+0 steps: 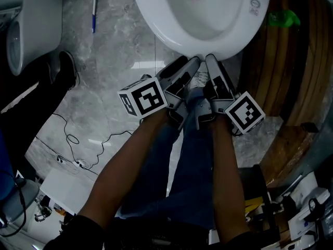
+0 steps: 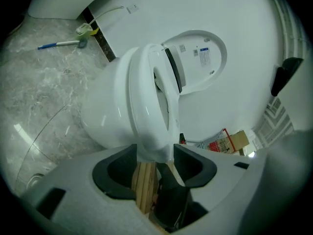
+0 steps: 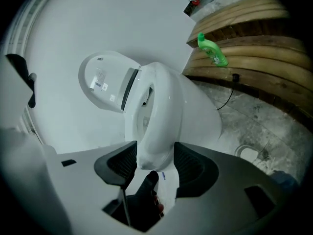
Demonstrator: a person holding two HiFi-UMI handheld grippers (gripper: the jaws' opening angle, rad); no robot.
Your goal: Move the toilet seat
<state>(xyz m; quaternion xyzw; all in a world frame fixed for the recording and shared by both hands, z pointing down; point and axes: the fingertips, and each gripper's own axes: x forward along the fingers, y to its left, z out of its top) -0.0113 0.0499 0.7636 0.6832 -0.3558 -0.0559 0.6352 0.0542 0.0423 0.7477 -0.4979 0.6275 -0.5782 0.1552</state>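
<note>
The white toilet (image 1: 200, 14) fills the top of the head view. Its seat (image 2: 146, 106) lies down on the bowl, and the lid (image 2: 200, 62) stands raised behind it. Both grippers meet at the front of the rim. My left gripper (image 1: 186, 65) is open, and the seat's front edge sits between its jaws (image 2: 154, 155). Close on its right, my right gripper (image 1: 212, 61) is open too and straddles the same front edge (image 3: 155, 155) of the seat (image 3: 159, 111). The lid (image 3: 105, 82) shows behind. I see no pad pressing the rim.
A blue pen (image 1: 94, 9) lies on the marble floor to the toilet's left. On the right, a green bottle (image 1: 283, 19) rests on curved wooden planks (image 1: 291, 72). Thin cables (image 1: 78, 139) trail on the floor at the left, by a dark shoe (image 1: 65, 69).
</note>
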